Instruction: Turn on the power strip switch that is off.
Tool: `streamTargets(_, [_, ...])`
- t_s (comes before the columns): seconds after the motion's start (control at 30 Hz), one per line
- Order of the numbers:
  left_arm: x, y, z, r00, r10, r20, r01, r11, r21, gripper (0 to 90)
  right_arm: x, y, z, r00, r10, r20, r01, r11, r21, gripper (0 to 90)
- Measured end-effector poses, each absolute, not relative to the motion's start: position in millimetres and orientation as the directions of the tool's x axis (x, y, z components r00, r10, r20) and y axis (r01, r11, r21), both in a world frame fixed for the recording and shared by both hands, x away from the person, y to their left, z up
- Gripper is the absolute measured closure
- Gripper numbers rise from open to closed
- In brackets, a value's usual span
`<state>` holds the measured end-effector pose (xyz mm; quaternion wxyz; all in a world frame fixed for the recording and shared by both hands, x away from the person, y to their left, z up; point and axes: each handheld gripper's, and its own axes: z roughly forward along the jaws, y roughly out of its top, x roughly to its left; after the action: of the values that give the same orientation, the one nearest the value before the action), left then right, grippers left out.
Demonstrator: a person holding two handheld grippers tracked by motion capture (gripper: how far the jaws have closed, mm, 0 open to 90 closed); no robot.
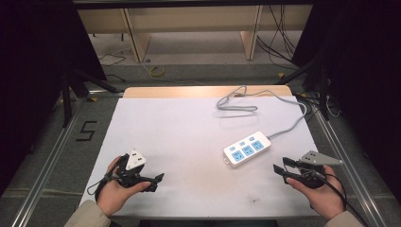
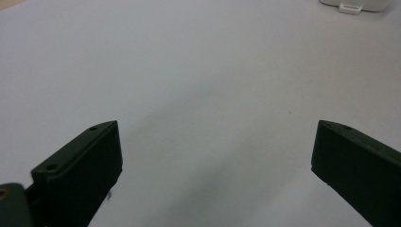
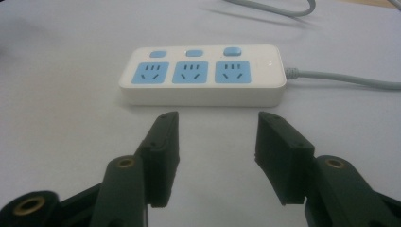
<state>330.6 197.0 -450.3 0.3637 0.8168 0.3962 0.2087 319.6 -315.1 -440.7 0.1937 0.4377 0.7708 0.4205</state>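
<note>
A white-topped desk [image 1: 179, 137] stands on grey floor [image 1: 42, 156] in a dark-sided room. A white plastic power strip with blue sockets [image 1: 247, 149] lies toward its right edge, grey cable [image 1: 246, 106] trailing to the far edge. The left hand-held gripper [image 1: 155, 182] and right hand-held gripper [image 1: 280, 173] rest near the near corners, jaws apart, empty.

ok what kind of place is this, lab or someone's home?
Most likely a lab data-collection rig, not a home: a white-topped table framed by metal rails, dark curtains at the sides, loose cables on the floor, and a lone power strip as the prop.
</note>
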Motion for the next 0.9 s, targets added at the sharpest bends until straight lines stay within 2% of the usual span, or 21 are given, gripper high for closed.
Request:
streamTargets(0.1, [330.5, 196.6, -450.2, 0.601, 0.798, 0.052, 0.493, -0.421, 0.761, 2.9, 319.2, -314.9, -439.8, -0.538, 0.841, 0.06, 0.513, 0.27, 0.815, 59.5])
streamTargets(0.23, [330.3, 197.1, -449.8, 0.6, 0.798, 0.055, 0.491, -0.422, 0.762, 3.6, 317.5, -313.3, -437.1, -0.534, 0.844, 0.04, 0.519, 0.291, 0.804, 75.0])
streamTargets(0.4, [331.8, 197.7, -450.5, 0.587, 0.808, 0.055, 0.499, -0.414, 0.762, 4.2, 317.1, -312.6, -434.0, -0.515, 0.856, 0.033, 0.534, 0.291, 0.794, 89.2])
streamTargets(0.9, [332.6, 194.8, -451.6, 0.59, 0.806, 0.051, 0.504, -0.417, 0.757, 5.2, 320.6, -311.4, -429.8, -0.507, 0.862, 0.022, 0.538, 0.297, 0.789, 90.0])
